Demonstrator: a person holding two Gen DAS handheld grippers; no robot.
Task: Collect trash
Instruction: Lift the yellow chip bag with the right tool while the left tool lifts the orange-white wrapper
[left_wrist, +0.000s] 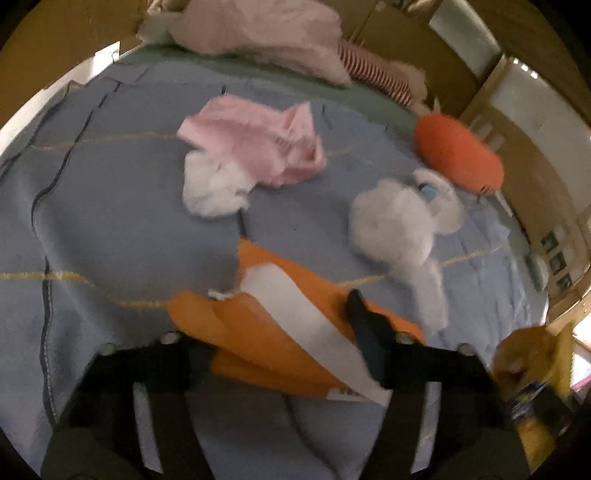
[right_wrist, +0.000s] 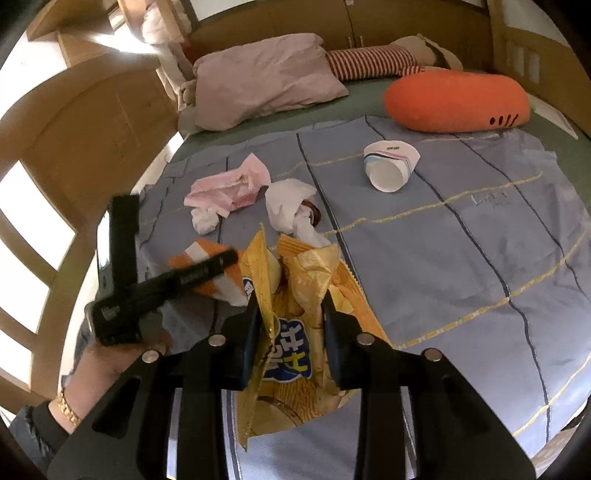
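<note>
Trash lies all over the bed, and you have some of it in your grip. Your right hand-held gripper (right_wrist: 290, 314) sits low in the middle of the right wrist view, and its two fingers are squeezed onto a yellow chip bag (right_wrist: 295, 302). The bag is crumpled and stands up between the fingers, with its bottom part lying on the blue blanket (right_wrist: 461, 277).

Your left hand-held gripper (left_wrist: 284, 325) is at the bottom of the left wrist view. An orange and white wrapper (left_wrist: 280, 314) lies between its fingers, which stand partly apart. That view is blurry, so you cannot tell if the pads press on the wrapper. In the right wrist view you see this gripper at the left, with your hand (right_wrist: 110, 369) under it and a gold bracelet (right_wrist: 68, 406) on the wrist.

Farther up the blanket, near the middle, is a white crumpled tissue (right_wrist: 291, 206). Left of it lies a pink wrapper (right_wrist: 229, 188) with a small white paper ball (right_wrist: 205, 219) touching it. A paper cup (right_wrist: 389, 166) lies on its side in the upper right part.

At the top of the frame are an orange pillow (right_wrist: 458, 99), a pink pillow (right_wrist: 266, 81) and a striped cushion (right_wrist: 369, 62).
</note>
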